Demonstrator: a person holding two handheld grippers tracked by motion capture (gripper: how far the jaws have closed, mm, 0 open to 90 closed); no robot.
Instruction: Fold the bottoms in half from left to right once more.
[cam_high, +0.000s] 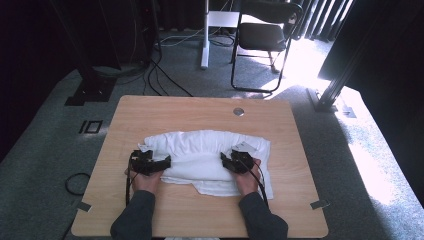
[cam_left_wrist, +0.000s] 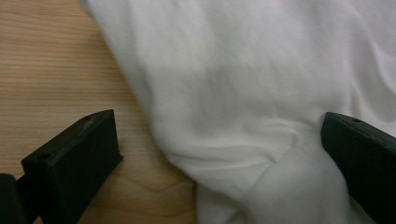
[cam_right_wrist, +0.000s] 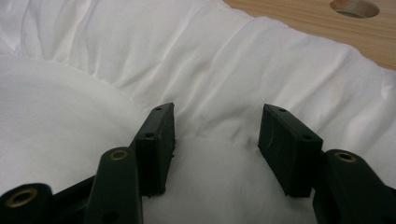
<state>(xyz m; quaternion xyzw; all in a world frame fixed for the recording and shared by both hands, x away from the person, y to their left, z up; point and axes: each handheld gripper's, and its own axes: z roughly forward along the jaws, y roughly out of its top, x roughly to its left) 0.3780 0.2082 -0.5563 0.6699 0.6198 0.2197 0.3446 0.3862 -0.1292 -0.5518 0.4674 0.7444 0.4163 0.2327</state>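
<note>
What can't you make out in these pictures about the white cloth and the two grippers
- High view: white cloth, near edge partly covered by the left gripper and right gripper; the number of folded layers is unclear.
- Left gripper view: cloth cut off by the top, right and bottom edges; its jaws stand wide apart.
- Right gripper view: cloth bunched between its open jaws; whether the pads touch it is unclear.
</note>
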